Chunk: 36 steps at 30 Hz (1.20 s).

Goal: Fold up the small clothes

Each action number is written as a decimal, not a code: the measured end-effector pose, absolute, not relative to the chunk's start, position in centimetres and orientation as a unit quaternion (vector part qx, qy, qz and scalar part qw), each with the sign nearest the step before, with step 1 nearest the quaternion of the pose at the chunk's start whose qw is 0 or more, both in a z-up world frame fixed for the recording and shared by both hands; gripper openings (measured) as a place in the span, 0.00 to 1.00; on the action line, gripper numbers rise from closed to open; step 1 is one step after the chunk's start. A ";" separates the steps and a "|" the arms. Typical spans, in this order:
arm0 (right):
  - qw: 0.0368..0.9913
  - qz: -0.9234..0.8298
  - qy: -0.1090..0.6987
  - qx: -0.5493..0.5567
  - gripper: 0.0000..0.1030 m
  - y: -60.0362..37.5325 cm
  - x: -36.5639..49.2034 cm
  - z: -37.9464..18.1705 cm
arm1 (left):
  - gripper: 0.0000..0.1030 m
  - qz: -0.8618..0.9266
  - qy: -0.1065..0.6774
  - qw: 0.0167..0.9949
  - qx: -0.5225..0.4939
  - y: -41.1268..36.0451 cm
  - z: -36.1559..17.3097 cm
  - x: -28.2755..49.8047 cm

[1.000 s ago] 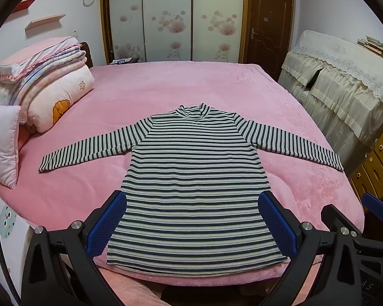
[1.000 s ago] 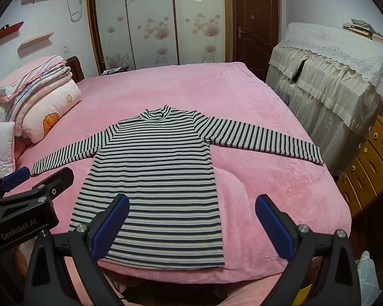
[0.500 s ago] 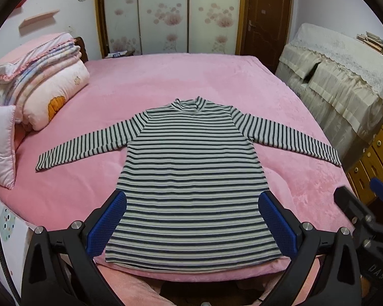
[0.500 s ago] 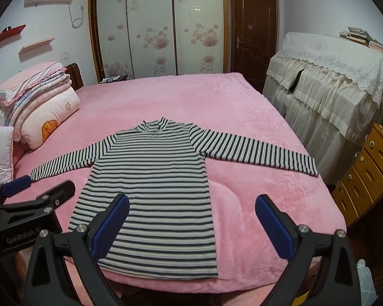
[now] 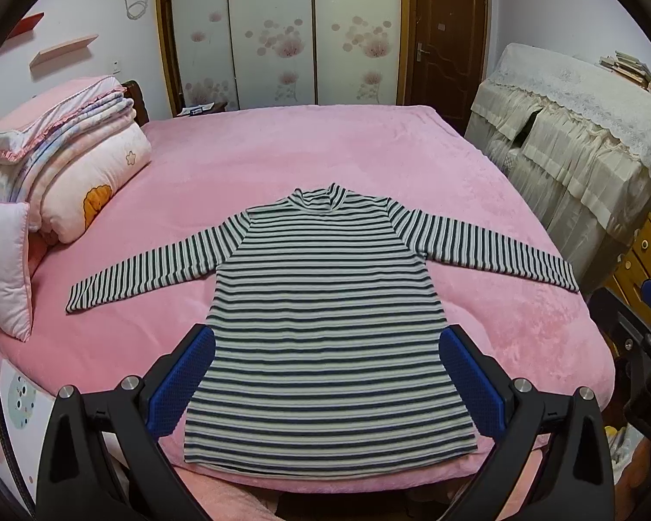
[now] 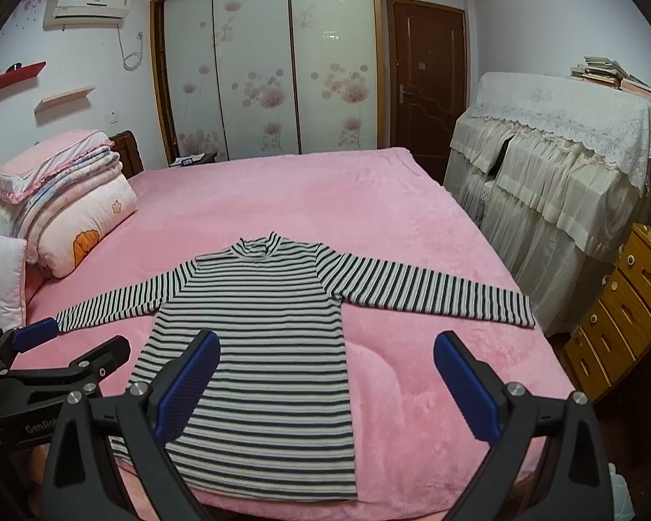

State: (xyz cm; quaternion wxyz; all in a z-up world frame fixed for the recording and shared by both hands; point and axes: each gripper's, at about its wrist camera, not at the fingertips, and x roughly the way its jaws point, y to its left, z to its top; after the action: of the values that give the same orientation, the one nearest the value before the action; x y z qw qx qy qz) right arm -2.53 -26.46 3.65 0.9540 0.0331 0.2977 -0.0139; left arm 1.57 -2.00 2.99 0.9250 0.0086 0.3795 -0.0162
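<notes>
— Right, where is the striped top [image 5: 330, 325]?
— I see it flat, sleeves out, on the pink bed [image 5: 304, 152], hem at the near edge.
— And the claws?
— My left claw [image 5: 327, 373] and right claw [image 6: 325, 380] both hang spread wide above it, holding nothing.

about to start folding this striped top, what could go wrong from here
The top's hem lies right at the bed's near edge, so a tug toward you could slide it off. The fluffy pink blanket might get pinched along with the cloth. Both tongs, left and right, are open and hold nothing.
</notes>
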 end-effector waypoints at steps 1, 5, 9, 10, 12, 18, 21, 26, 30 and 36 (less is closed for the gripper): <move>0.955 -0.012 0.295 0.034 0.97 -26.7 -2.5 3.9 | 0.99 -0.016 0.378 0.926 0.010 -2.2 3.3 1.7; 0.958 -0.012 0.286 0.031 0.97 -27.4 -2.5 4.8 | 0.99 -0.017 0.372 0.928 0.009 -2.8 4.5 2.3; 0.962 -0.016 0.272 0.022 0.97 -28.2 -2.5 5.7 | 0.99 -0.012 0.357 0.934 0.011 -3.5 5.8 2.9; 0.963 -0.018 0.269 0.021 0.97 -28.5 -2.5 6.0 | 0.99 -0.010 0.353 0.936 0.013 -3.8 6.2 3.1; 0.964 -0.021 0.265 0.020 0.97 -29.2 -2.4 6.4 | 0.99 -0.009 0.347 0.938 0.015 -4.4 6.7 3.4; 0.965 -0.029 0.259 0.023 0.97 -31.9 -1.8 7.5 | 0.99 -0.010 0.328 0.944 0.032 -6.6 8.1 4.5; 0.966 -0.033 0.256 0.026 0.97 -33.4 -1.4 7.8 | 0.99 -0.017 0.325 0.945 0.041 -8.0 8.4 5.6; 0.966 -0.056 0.252 0.032 0.97 -36.0 -0.5 7.9 | 0.99 -0.028 0.322 0.945 0.053 -10.5 8.2 7.7; 0.964 -0.083 0.250 0.045 0.97 -38.6 0.7 7.8 | 0.99 -0.041 0.324 0.943 0.055 -12.6 7.5 9.9; 0.959 -0.127 0.242 0.078 0.97 -43.1 3.2 6.7 | 0.99 -0.037 0.315 0.947 0.059 -16.1 6.1 14.1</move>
State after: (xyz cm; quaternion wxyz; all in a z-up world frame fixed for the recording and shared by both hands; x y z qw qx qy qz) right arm 3.18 -43.14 6.72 0.9587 0.0780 0.2423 -0.1272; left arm 14.06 -16.15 6.10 0.9465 0.0586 0.3150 -0.0369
